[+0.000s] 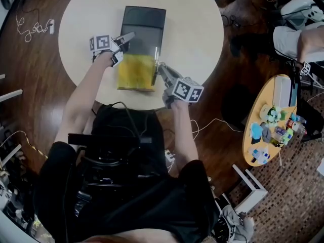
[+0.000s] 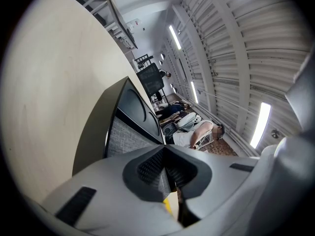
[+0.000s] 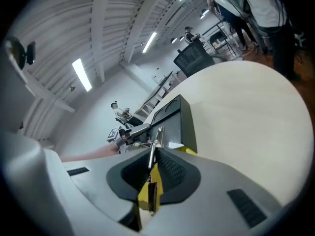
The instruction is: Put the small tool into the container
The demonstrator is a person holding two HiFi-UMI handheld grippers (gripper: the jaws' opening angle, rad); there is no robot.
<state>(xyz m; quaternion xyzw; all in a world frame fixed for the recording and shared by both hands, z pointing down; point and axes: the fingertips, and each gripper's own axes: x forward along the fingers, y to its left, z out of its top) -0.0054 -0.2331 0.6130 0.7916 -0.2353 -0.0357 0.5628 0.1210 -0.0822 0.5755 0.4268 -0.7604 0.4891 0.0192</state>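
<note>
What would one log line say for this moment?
left gripper: shut on case edge | right gripper: shut on small tool | tool over case, not released

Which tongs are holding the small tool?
The right tongs, clamped on the thin metal tool; the left tongs pinch the container edge instead.
</note>
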